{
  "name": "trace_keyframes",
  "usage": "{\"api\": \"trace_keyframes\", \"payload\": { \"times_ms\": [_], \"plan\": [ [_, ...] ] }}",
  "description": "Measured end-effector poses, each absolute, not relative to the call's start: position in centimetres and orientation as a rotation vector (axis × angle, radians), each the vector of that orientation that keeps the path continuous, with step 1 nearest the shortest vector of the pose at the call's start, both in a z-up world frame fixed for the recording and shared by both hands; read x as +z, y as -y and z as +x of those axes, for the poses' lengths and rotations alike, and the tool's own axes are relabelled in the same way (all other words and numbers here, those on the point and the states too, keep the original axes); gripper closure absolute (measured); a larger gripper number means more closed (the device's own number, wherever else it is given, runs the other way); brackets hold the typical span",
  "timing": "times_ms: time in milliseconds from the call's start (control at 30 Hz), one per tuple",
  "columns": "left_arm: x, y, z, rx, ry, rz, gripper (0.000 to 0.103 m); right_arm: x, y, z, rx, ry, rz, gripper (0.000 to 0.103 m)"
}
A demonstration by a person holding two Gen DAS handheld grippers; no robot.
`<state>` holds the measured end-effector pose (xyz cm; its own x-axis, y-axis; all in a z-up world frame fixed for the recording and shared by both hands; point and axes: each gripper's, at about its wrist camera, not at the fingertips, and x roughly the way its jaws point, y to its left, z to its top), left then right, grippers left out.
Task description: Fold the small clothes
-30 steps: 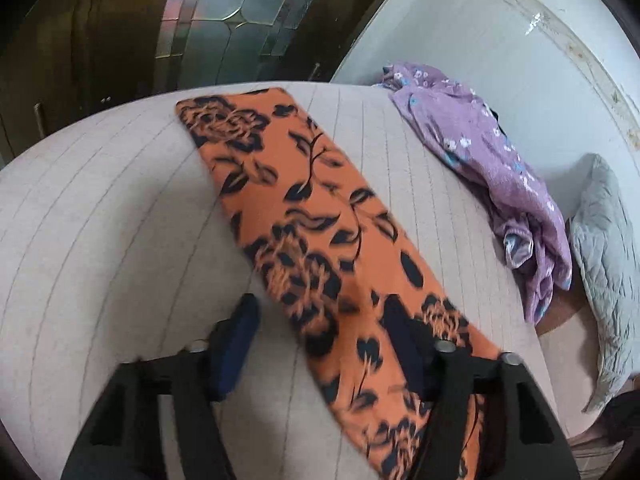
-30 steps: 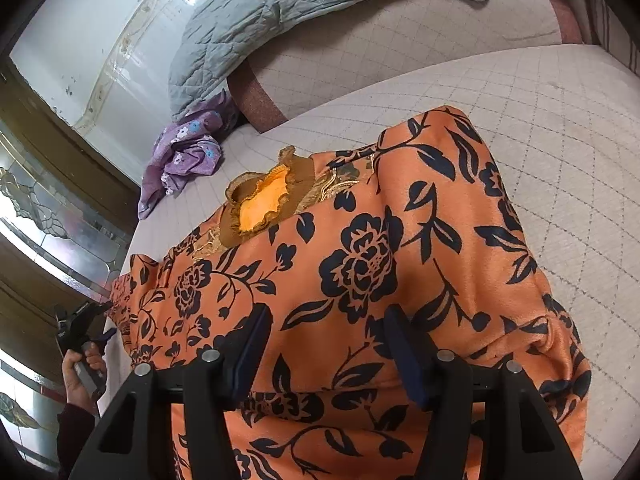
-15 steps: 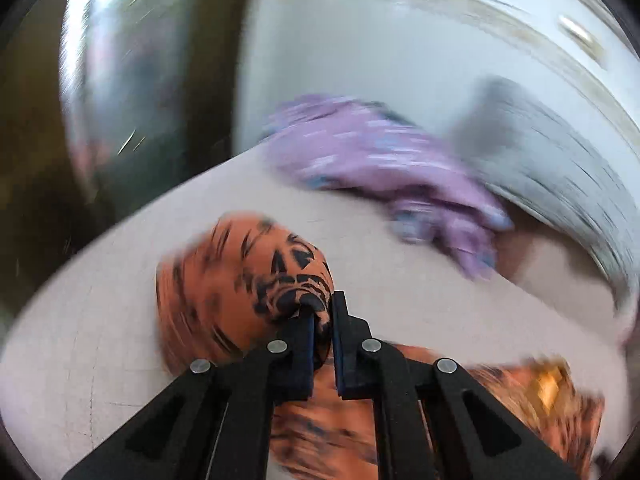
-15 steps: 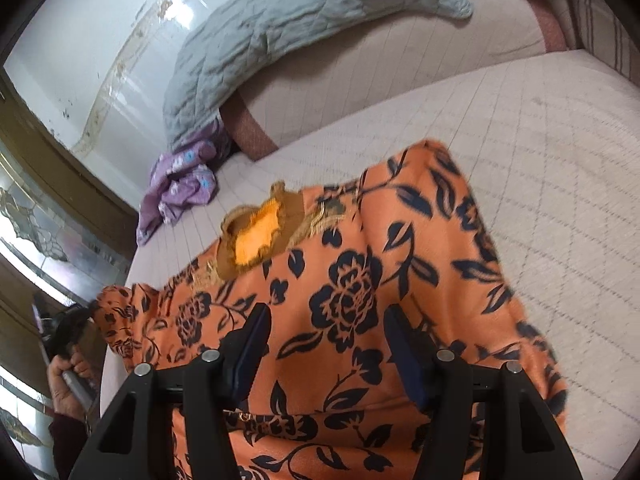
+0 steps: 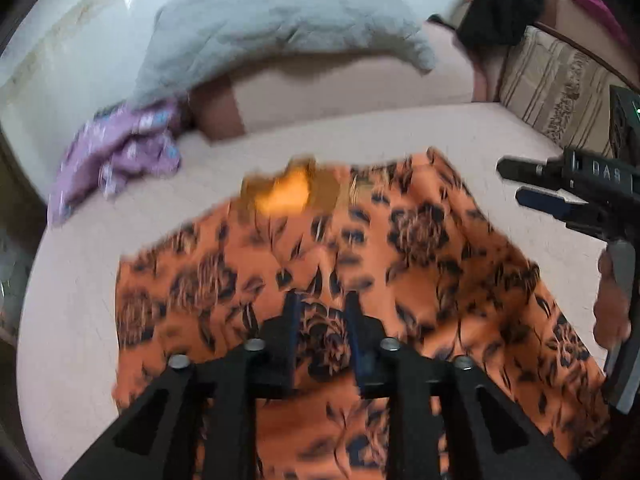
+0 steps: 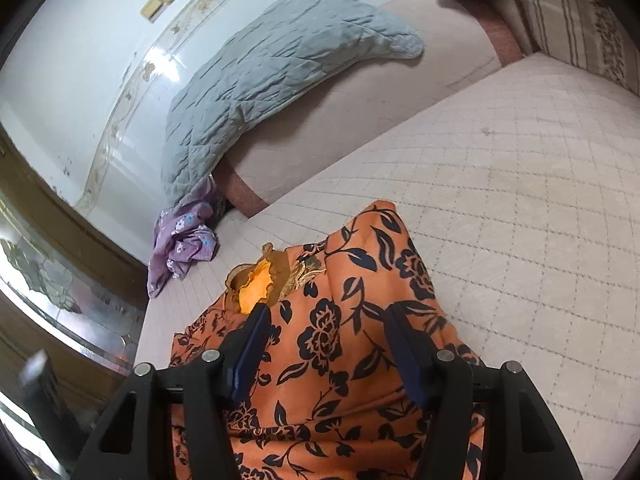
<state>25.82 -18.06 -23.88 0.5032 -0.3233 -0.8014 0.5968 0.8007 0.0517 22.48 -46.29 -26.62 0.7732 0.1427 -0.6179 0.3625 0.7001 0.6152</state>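
Left tool [image 5: 320, 320] opening over orange floral garment [image 5: 400, 248] spread on bed [image 6: 520, 160], fold just laid; right tool [image 6: 326, 344] apart, empty above it; next, grasping another edge.

Both wrist views close above bed, angled down, sharing orange garment [image 5: 420, 248] [image 6: 340, 344]

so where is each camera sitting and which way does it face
Left wrist: on the left claw, angled down across the orange floral garment toward the grey quilt; its opening fingers straddle a fabric fold, and the right claw with its hand shows at the right edge.
Right wrist: on the right claw, angled down over the same garment toward the wall; only its open fingers show.
Shared: garment, quilt, purple cloth, mattress.
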Motion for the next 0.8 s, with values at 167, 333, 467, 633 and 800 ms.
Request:
{"api": "trace_keyframes", "payload": {
  "times_ms": [167,333,467,633,800],
  "plan": [
    [-22.6,8.5,27.6,-0.366,-0.852,0.088,0.049,-26.8,44.9,23.1,-0.086,-0.737,0.813,0.035],
    [-24.9,1.4,32.4,-0.107,-0.878,0.0,0.05,-26.5,39.3,25.4,0.04,-0.816,0.67,0.035],
    [-28.6,0.5,35.6,-0.015,-0.988,0.015,0.053,-26.1,34.0,27.7,0.12,-0.881,0.507,0.035],
    [-30.5,1.0,36.9,-0.03,-1.083,0.009,0.055,-25.2,27.4,33.1,0.206,-0.957,0.303,0.034],
    [-31.1,-0.2,37.2,-0.04,-1.107,-0.003,0.055,-26.6,22.1,38.1,0.268,-1.047,0.197,0.031]
  ]
}}
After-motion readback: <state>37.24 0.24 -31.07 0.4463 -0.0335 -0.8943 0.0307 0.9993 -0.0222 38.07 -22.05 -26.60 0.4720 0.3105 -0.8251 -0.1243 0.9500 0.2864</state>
